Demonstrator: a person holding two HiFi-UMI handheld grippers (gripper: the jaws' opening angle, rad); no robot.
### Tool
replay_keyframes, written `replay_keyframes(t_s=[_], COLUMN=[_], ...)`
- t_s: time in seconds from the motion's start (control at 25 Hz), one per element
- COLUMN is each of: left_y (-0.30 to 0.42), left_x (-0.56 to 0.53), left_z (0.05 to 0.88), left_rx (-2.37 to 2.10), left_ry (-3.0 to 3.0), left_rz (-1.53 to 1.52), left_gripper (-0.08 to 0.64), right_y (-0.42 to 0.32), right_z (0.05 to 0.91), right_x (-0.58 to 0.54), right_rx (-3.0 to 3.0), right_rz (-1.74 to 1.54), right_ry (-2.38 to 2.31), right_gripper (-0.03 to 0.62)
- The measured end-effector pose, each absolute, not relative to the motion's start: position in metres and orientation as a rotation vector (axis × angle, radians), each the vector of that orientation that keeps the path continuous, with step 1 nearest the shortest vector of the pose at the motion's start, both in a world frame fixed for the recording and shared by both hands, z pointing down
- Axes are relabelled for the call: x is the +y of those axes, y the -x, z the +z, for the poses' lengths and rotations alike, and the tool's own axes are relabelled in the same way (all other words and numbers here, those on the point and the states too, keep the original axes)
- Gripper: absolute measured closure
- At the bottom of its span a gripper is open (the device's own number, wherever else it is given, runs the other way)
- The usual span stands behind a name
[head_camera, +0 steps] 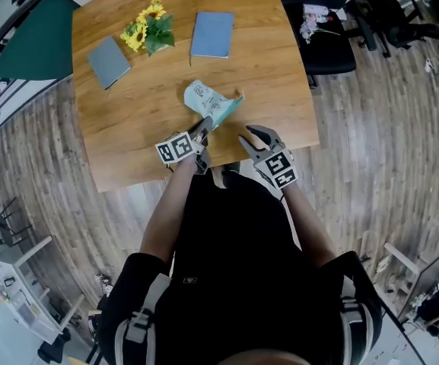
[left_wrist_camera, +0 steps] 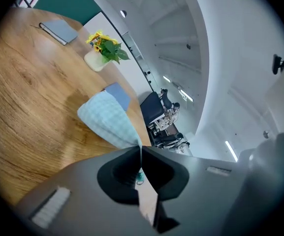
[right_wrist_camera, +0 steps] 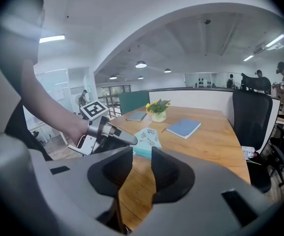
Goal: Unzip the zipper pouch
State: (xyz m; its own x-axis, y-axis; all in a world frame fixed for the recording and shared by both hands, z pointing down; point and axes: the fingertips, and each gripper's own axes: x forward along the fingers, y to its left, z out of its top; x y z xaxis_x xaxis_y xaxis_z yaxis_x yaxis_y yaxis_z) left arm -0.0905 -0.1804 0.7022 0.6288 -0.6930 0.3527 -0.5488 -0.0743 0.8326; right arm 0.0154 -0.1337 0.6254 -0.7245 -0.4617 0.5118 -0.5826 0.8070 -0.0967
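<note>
The light teal zipper pouch [head_camera: 211,101] with a printed pattern lies near the wooden table's [head_camera: 128,150] front edge, its near end lifted. My left gripper [head_camera: 204,126] is shut on that near corner. In the left gripper view the jaws [left_wrist_camera: 141,149] are pinched on the thin edge of the pouch [left_wrist_camera: 107,119], which hangs away towards the table. My right gripper [head_camera: 249,134] hovers just right of the pouch, open and with nothing between its jaws [right_wrist_camera: 142,154]. From the right gripper view the pouch [right_wrist_camera: 146,140] sits beyond the jaws with the left gripper [right_wrist_camera: 124,138] on it.
A blue notebook [head_camera: 212,34], a grey notebook [head_camera: 109,61] and a small pot of sunflowers [head_camera: 149,29] lie farther back on the table. A black office chair [head_camera: 326,40] stands at the table's right side. The person stands at the front edge.
</note>
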Motion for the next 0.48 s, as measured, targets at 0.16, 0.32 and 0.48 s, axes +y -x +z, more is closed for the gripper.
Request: replay_keyframes(t_s=[0.16, 0.32, 0.48], left_y=[0.088, 0.088, 0.091], left_x=[-0.184, -0.182, -0.17], left_z=[0.675, 0.645, 0.624], left_rx=[-1.011, -1.011, -1.02], left_ry=[-1.724, -1.697, -1.697], left_rz=[-0.253, -0.364, -0.397], left_gripper=[0.557, 0.557, 0.557], right_y=[-0.01, -0.004, 0.005], right_z=[0.615, 0.604, 0.598], right_x=[-0.129, -0.122, -0.119], right_rx=[-2.553, -2.581, -2.604], right_rz=[0.333, 0.318, 0.3], right_ry=[-0.756, -0.724, -0.705], right_gripper=[0.495, 0.554, 0.551])
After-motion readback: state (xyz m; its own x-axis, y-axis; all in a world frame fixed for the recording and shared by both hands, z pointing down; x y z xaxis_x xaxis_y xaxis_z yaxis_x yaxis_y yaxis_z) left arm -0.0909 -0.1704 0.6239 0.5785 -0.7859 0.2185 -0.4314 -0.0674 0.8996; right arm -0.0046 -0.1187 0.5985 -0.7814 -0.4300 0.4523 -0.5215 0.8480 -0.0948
